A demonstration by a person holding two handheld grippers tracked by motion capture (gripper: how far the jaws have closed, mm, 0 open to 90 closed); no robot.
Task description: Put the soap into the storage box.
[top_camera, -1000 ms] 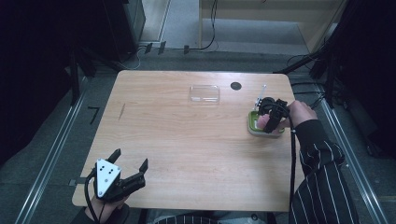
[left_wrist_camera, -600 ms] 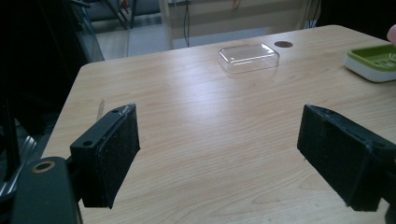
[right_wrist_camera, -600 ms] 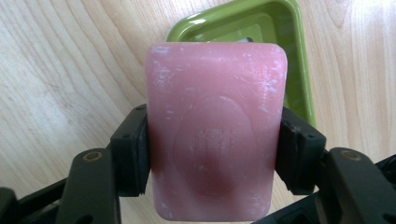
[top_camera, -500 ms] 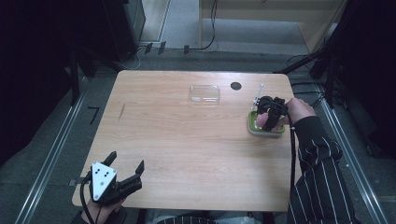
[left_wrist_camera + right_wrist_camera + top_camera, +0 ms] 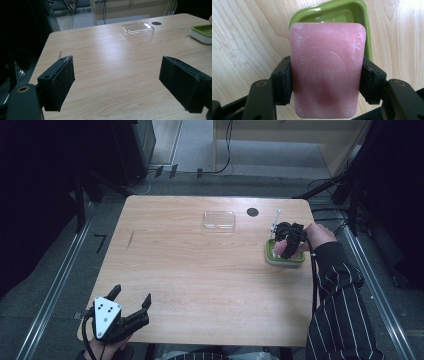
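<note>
A pink bar of soap (image 5: 327, 68) is clamped between the jaws of my right gripper (image 5: 327, 82), which is shut on its two long sides. It hangs just above a green soap dish (image 5: 362, 15) on the wooden table. From above, that gripper (image 5: 289, 239) and the soap (image 5: 280, 247) hover over the dish (image 5: 285, 259) near the table's right edge. My left gripper (image 5: 131, 309) rests at the near left corner, open, nothing between its pads (image 5: 62, 82). Its own view shows the dish (image 5: 203, 32) far right.
A clear plastic lid (image 5: 219, 219) lies at the back middle of the table (image 5: 200, 270), seen too in the left gripper view (image 5: 137, 29). A small dark round hole (image 5: 252, 212) sits beside it. Dark equipment and cables surround the table.
The left gripper has drifted slightly toward the near edge. The right gripper with the soap has stayed over the dish.
</note>
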